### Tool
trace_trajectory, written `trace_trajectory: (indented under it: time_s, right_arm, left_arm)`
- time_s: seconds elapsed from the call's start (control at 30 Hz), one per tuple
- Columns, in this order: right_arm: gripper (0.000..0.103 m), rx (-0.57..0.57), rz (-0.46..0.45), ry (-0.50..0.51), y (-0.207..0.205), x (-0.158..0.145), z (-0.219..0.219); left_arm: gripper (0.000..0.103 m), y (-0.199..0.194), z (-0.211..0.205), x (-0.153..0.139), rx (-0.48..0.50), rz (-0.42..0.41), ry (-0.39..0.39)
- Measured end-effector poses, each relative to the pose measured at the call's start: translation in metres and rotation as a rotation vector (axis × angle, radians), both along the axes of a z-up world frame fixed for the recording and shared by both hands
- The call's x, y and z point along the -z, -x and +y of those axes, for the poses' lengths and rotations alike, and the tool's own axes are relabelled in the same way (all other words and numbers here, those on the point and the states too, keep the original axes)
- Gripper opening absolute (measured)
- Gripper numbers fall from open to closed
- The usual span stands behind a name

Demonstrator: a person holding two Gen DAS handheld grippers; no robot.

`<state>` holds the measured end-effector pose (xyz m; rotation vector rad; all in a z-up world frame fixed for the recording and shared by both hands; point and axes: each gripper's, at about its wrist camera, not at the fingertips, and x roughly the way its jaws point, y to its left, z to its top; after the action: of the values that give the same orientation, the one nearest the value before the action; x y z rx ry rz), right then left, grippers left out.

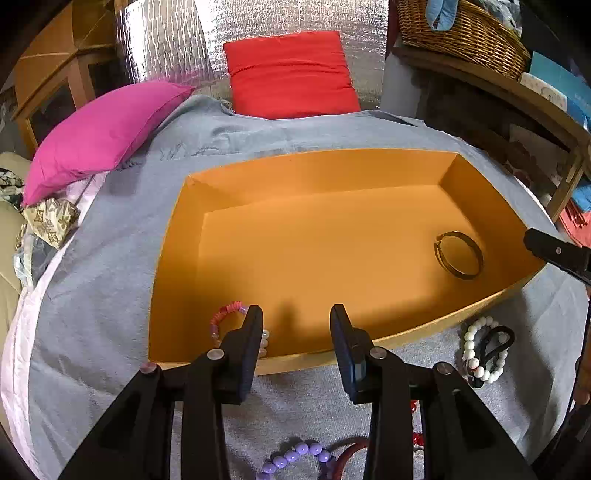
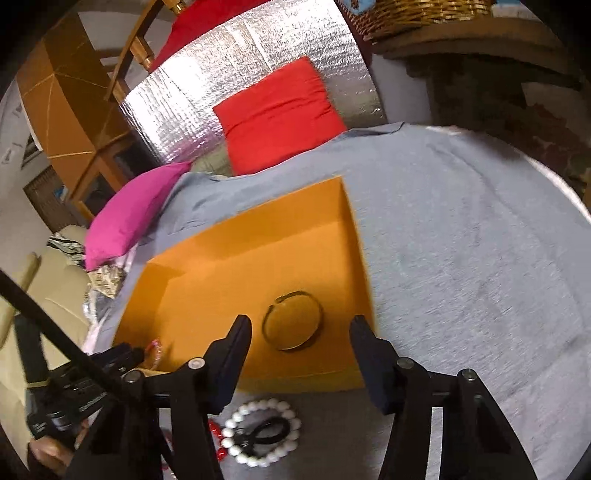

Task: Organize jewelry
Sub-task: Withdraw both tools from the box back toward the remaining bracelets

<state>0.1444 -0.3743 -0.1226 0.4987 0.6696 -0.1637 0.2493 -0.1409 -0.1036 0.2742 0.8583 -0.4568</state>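
An orange box (image 1: 177, 236) lies open on the grey cloth; it also shows in the right wrist view (image 2: 343, 236). Inside it a dark metal bangle (image 1: 459, 259) (image 2: 291, 320) lies at the right end, and a pink bead bracelet (image 1: 225, 317) (image 2: 155, 349) lies at the near left corner. My left gripper (image 1: 297, 325) is open and empty above the box's near wall. My right gripper (image 2: 301, 339) is open and empty above the bangle. A white bead bracelet (image 1: 480, 350) (image 2: 258, 432) with a black loop lies outside the box, beside purple beads (image 1: 295, 458) and red beads (image 2: 218, 439).
A magenta pillow (image 1: 103, 136) and a red pillow (image 1: 291, 74) lie at the far side of the bed. A wicker basket (image 1: 461, 33) stands on a wooden shelf at the right. Silver foil padding (image 2: 240, 74) lines the back.
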Motion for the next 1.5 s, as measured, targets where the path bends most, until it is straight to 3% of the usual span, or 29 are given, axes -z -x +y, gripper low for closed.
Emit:
trace_trajectory:
  time_s: [0.2, 0.27, 0.47, 0.77, 0.93, 1.5]
  right_arm:
    - [0.060, -0.006, -0.030, 0.021, 0.005, -0.008, 0.001]
    - [0.060, -0.015, -0.065, 0.046, 0.011, -0.017, 0.006]
    - [0.069, -0.046, -0.136, 0.071, 0.033, -0.038, 0.026]
    - [0.069, -0.073, -0.130, 0.084, 0.081, -0.042, 0.060]
    - [0.069, -0.089, -0.100, 0.082, 0.099, -0.032, 0.071]
    - [0.069, -0.152, 0.004, 0.021, 0.067, -0.003, 0.083]
  left_arm:
    - [0.040, 0.005, 0.008, -0.009, -0.037, -0.018, 0.010]
    - [0.053, 0.010, 0.013, -0.016, -0.062, -0.054, 0.011]
    - [0.072, 0.048, 0.036, -0.048, -0.154, -0.205, 0.058]
    - [0.074, 0.105, 0.054, -0.044, -0.188, -0.252, -0.021]
    - [0.075, 0.114, 0.060, -0.036, -0.182, -0.238, -0.037]
    - [0.075, 0.104, 0.066, -0.014, -0.162, -0.181, -0.093]
